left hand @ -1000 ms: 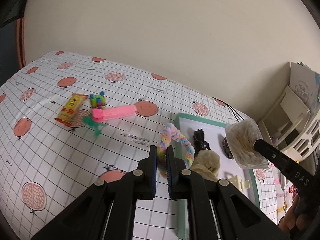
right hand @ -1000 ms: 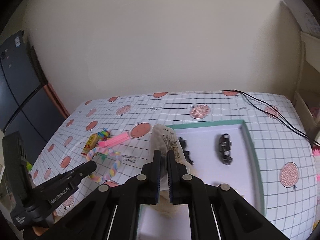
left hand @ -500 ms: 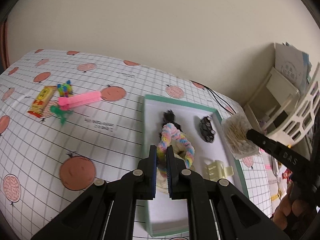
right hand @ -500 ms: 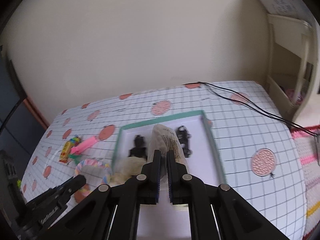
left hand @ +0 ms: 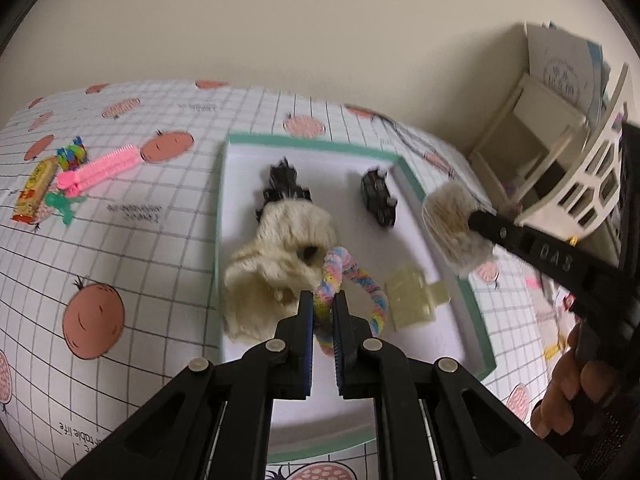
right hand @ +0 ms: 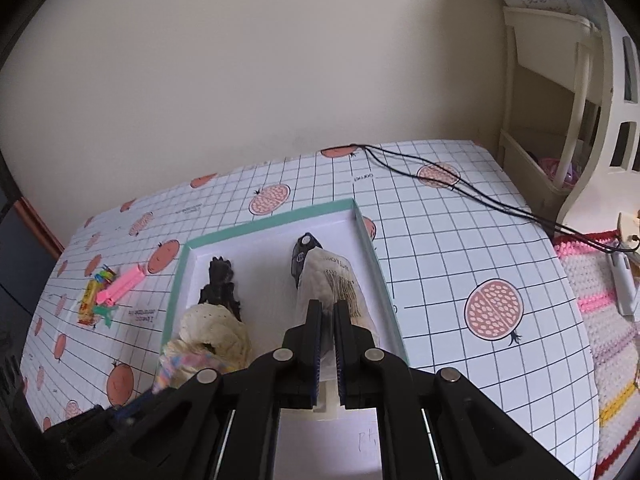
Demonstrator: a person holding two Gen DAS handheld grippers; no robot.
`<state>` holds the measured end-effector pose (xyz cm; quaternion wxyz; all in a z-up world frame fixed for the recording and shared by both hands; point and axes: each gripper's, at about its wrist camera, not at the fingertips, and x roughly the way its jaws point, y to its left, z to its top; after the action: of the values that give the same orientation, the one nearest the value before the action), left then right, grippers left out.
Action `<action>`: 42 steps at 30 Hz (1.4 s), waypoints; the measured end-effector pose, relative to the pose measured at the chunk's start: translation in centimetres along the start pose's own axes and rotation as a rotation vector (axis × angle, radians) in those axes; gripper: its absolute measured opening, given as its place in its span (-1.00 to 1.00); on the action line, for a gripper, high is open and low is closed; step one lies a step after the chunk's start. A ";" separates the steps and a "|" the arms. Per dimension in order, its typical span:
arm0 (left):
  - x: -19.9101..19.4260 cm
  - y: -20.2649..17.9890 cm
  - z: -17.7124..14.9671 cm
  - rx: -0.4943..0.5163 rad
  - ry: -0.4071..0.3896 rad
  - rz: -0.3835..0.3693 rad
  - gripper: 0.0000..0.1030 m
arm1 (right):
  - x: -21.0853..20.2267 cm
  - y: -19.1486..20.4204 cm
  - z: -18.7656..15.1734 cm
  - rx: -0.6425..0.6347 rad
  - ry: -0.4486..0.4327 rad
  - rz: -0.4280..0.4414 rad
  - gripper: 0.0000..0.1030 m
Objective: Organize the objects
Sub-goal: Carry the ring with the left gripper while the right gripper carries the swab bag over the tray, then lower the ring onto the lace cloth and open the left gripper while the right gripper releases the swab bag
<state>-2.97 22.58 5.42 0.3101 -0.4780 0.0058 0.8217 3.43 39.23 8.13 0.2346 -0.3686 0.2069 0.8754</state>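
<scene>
Your left gripper (left hand: 320,304) is pinching the rainbow scrunchie (left hand: 352,280) tight over the teal-rimmed tray (left hand: 476,320), beside the cream fluffy scrunchie (left hand: 280,256). Your right gripper (right hand: 329,312) is clamping the bag of cotton swabs (right hand: 332,280) above the tray's right side.

Gridded tablecloth table (right hand: 440,264): teal-rimmed tray (right hand: 264,227), pink comb (left hand: 100,168), candy bar (left hand: 34,192), black cord (right hand: 460,192).

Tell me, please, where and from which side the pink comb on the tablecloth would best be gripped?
Probably across the middle of the pink comb, coming straight down from above. It lies flat and long on the tablecloth, so its narrow width suits the jaws. Its near end touches the green clip and candy bar; the far end is free.
</scene>
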 end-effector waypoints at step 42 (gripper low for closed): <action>2.4 0.5 -0.6 0.028 0.124 -0.006 -0.55 | 3.5 2.9 -1.1 -0.062 0.100 -0.017 -0.82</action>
<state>-3.62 23.15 3.08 0.3183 -0.5235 0.0350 0.7896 0.20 37.25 5.35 0.2198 -0.4206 0.1879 0.8599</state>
